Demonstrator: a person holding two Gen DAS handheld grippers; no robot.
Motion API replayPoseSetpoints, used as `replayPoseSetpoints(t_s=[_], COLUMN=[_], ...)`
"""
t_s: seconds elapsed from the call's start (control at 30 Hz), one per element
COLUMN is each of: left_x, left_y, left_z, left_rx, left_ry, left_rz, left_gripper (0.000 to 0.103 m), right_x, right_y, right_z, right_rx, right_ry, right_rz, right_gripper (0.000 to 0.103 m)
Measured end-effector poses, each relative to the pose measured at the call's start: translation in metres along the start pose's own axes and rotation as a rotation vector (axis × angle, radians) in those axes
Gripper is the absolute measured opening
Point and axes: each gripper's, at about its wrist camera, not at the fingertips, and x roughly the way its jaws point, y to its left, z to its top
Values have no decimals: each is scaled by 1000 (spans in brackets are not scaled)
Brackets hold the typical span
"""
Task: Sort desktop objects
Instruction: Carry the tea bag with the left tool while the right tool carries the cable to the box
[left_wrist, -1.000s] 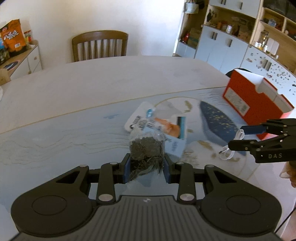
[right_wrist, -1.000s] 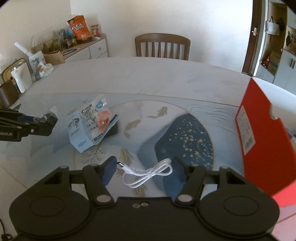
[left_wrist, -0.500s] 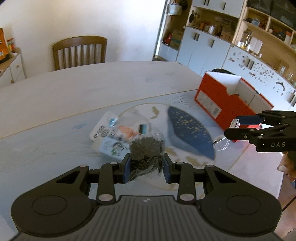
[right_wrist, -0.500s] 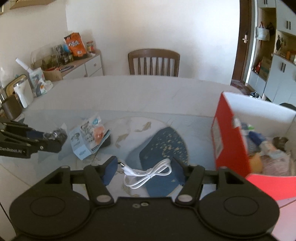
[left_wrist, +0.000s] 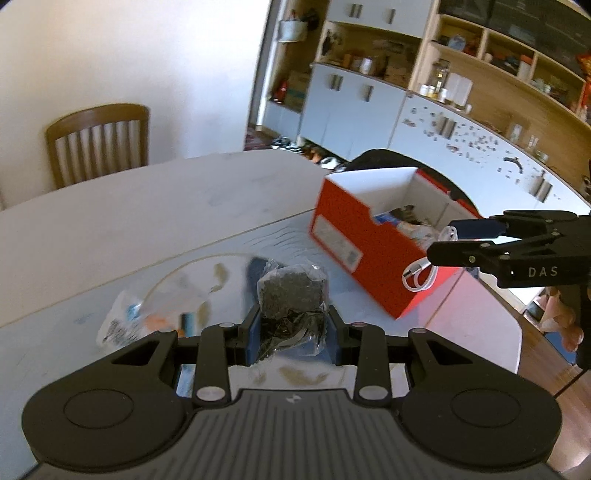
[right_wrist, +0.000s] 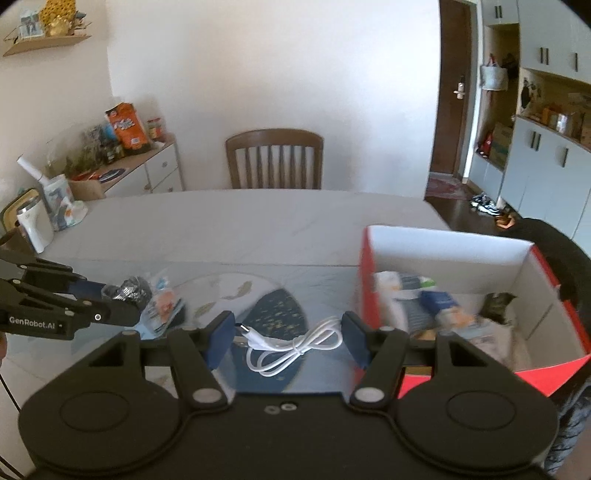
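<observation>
Cable (right_wrist: 295, 345), white and coiled, pinched in right gripper (right_wrist: 290, 338) jaws; dark packet (left_wrist: 291, 302) clamped in left gripper (left_wrist: 291, 332) jaws. Both have lifted off the desk (left_wrist: 129, 221) toward the red box (left_wrist: 369, 251). Drop-off looks next.

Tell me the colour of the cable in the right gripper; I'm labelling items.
White. The coiled cable shows best in the right wrist view, held in the right gripper.
</observation>
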Motion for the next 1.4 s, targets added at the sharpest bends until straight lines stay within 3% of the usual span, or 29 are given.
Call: replayPoseSetpoints(t_s=[0.9,1.4], left_x=[82,139], left_y=[-116,-166], left_z=[74,100], left_rx=[179,303], left_ry=[-12,68], left_rz=[-109,-115], left_gripper=[33,33], right_x=[-24,0], right_y=[-130,-183], right_z=[-3,-2], right_rx=[79,129], right_ry=[-42,-1], right_rz=[-117,-126], right_gripper=[61,61])
